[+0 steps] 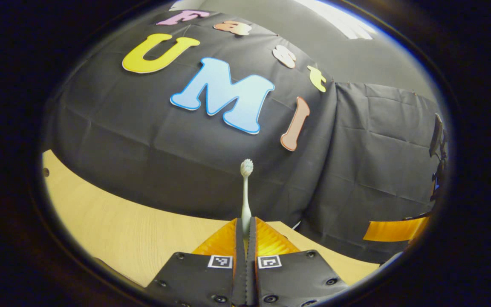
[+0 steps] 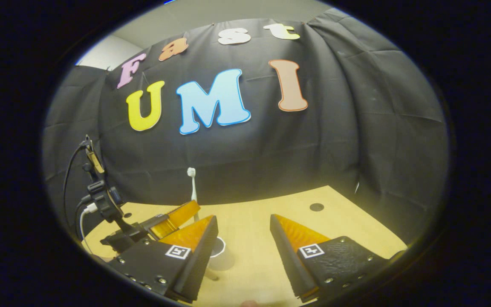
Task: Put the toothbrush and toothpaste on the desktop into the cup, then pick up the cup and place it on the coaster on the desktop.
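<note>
Pressed together at the bottom of the left gripper view, the left gripper's (image 1: 246,230) jaws pinch the handle of the toothbrush (image 1: 245,192), which stands upright out of them with its bristle head at the top, in front of the black cloth wall and above the pale wooden desk (image 1: 117,230). At the right edge of that view, part of the right gripper (image 1: 394,230) shows. In the right gripper view, the right gripper (image 2: 243,241) hangs over the desk (image 2: 335,221) with its jaws spread wide and nothing between them. Just beyond its left finger, the left gripper (image 2: 177,215) shows with the toothbrush (image 2: 192,185) rising upright from it. A round white thing, perhaps the cup (image 2: 220,253), sits on the desk partly hidden behind that finger; I cannot tell for sure. A small dark hole (image 2: 316,207) marks the desk farther back, and a cabled camera mount (image 2: 100,196) stands at the left.
</note>
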`<state>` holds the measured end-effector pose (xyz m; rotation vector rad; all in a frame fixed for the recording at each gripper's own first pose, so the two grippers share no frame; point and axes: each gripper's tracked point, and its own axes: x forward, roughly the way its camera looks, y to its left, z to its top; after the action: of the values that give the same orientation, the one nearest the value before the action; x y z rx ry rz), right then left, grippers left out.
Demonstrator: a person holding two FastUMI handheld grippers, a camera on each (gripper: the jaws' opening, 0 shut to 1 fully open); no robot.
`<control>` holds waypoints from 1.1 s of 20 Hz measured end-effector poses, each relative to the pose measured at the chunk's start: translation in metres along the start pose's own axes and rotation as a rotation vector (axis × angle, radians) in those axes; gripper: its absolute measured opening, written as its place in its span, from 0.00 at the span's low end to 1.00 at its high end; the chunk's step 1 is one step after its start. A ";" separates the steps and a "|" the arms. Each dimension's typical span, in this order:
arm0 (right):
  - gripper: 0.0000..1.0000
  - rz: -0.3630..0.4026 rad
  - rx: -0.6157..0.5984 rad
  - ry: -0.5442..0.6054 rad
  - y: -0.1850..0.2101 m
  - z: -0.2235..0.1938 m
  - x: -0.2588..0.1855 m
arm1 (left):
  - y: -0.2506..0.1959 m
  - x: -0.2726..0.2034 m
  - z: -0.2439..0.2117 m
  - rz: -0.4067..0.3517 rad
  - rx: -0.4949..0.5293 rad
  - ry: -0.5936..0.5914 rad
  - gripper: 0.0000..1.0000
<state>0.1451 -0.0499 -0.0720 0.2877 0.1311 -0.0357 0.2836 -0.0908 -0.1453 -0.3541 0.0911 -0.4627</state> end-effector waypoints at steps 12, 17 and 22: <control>0.77 0.011 0.030 0.023 -0.003 -0.005 -0.003 | -0.007 -0.022 -0.014 0.007 0.012 0.066 0.33; 0.77 0.026 0.027 0.024 0.000 -0.005 -0.005 | -0.014 -0.030 -0.005 0.013 0.048 0.070 0.65; 0.77 0.042 0.022 0.053 0.004 -0.011 -0.004 | -0.012 -0.040 0.012 0.058 0.091 0.041 0.88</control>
<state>0.1400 -0.0427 -0.0809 0.3129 0.1769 0.0117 0.2444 -0.0790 -0.1299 -0.2521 0.1196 -0.4155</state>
